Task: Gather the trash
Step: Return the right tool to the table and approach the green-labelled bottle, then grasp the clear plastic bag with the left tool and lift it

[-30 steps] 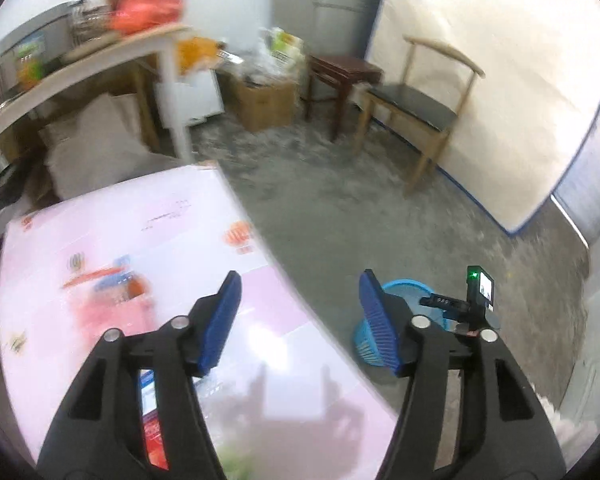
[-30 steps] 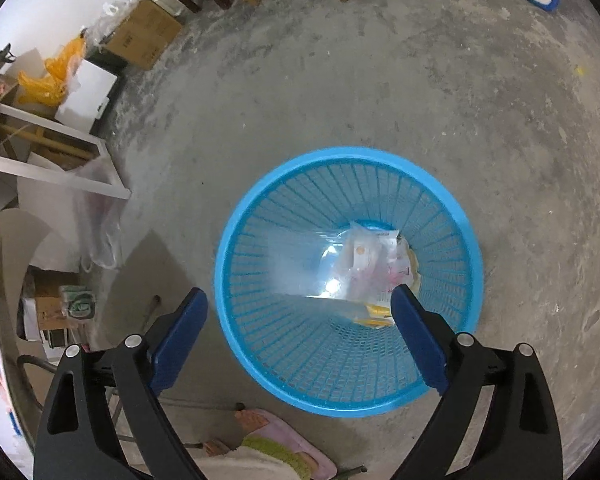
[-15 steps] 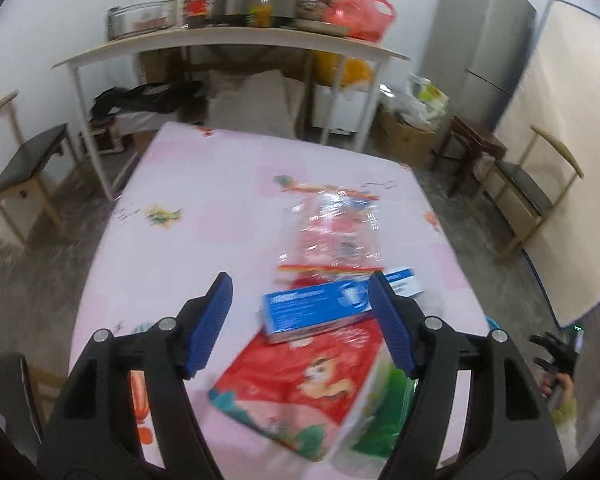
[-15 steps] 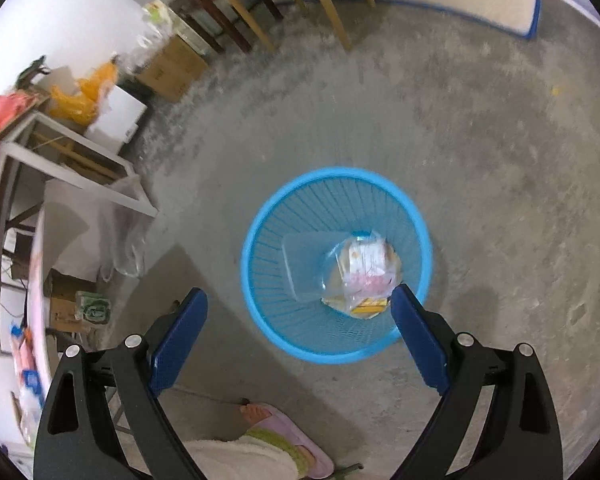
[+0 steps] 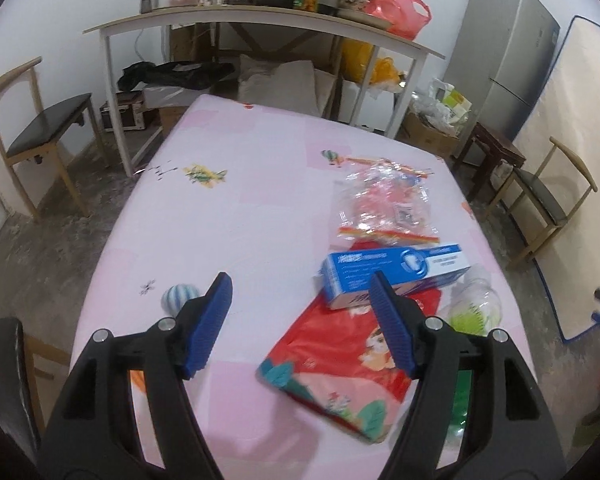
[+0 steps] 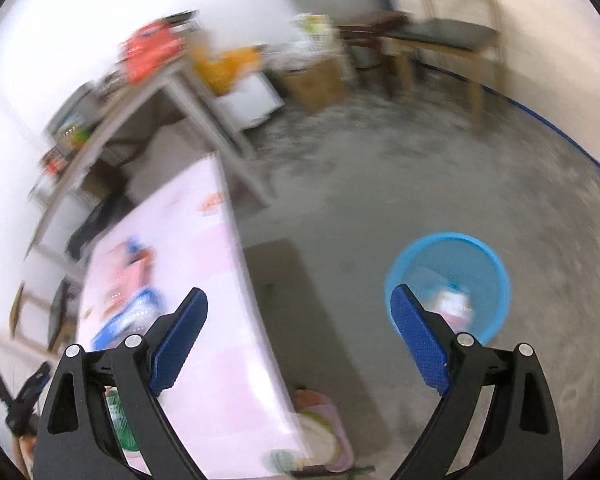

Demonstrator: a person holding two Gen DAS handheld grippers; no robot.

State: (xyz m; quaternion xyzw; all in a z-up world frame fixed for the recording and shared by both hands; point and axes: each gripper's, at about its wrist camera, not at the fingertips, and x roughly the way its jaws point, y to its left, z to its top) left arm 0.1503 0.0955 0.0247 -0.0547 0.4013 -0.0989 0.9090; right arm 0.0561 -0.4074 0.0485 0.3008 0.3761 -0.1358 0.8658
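My left gripper [image 5: 300,320] is open and empty above the pink table [image 5: 240,208]. Just ahead on its right lie a blue carton [image 5: 396,270], a red printed bag [image 5: 340,364], a clear plastic bag [image 5: 388,204] and a clear green bottle [image 5: 476,306]. My right gripper [image 6: 300,340] is open and empty, above the floor beside the table edge [image 6: 236,280]. The blue mesh trash basket [image 6: 460,256] stands on the floor to its right, with wrappers [image 6: 454,306] inside. The right wrist view is blurred.
A white shelf table [image 5: 260,24] with jars and a red bag stands behind the pink table. Wooden chairs stand at left [image 5: 40,120] and right [image 5: 548,196]. A fridge [image 5: 512,56] and cardboard box [image 5: 428,136] are at the back right. A slippered foot [image 6: 320,436] is near the table edge.
My left gripper swung from the table's edge and floor to face the trash on the table. My right gripper rose and swung away from above the basket toward the table.
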